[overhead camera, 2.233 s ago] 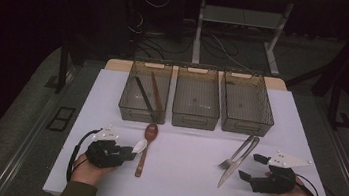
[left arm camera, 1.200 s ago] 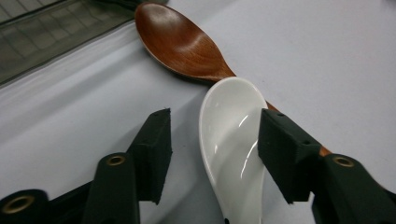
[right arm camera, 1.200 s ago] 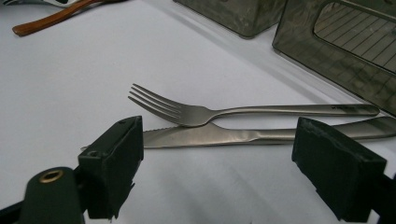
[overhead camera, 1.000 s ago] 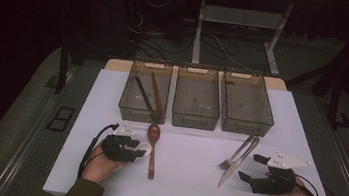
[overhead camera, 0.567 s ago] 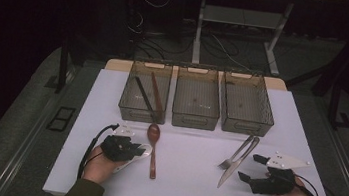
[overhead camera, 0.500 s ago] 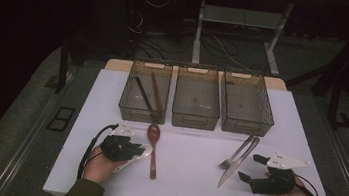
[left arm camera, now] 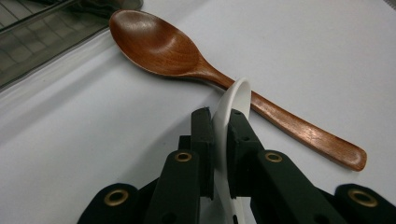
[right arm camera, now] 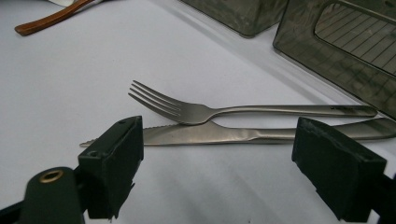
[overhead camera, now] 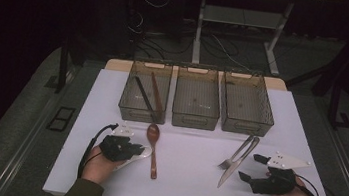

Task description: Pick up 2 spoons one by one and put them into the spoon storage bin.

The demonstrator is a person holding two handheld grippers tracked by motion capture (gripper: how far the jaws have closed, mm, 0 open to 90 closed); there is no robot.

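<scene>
Your tabletop [overhead camera: 187,180] is a broad, smooth white sheet, matte and flat, with square corners. Along its far side stand three bins [overhead camera: 197,99] of smoky see-through plastic, rectangular with ribbed floors and a handle slot in each end wall; the left one holds a dark stick and a brown wooden piece leaning lengthwise.

Near you on the left lies the wooden spoon [overhead camera: 153,147], reddish-brown and glossy, with an oval bowl pointing toward the bins and a long flat handle. Touching its handle is the white spoon [left arm camera: 229,140], thin, smooth and curved at the rim, of plastic or ceramic. Your left hand-held gripper [left arm camera: 219,144] has just been closing its jaws, and the black pads now clamp the white spoon's edge between them, the spoon resting low on the tabletop just left of the wooden one.

On the right lie a steel knife [right arm camera: 224,134] with a fine serrated edge and a four-tined steel fork [right arm camera: 219,111], both brushed grey metal; the fork rests across the knife blade. A small mark sits near the end of the fork handle, too small to read. Your right hand-held gripper [right arm camera: 219,158] stands wide open, blocky black pads apart, just short of the knife.
</scene>
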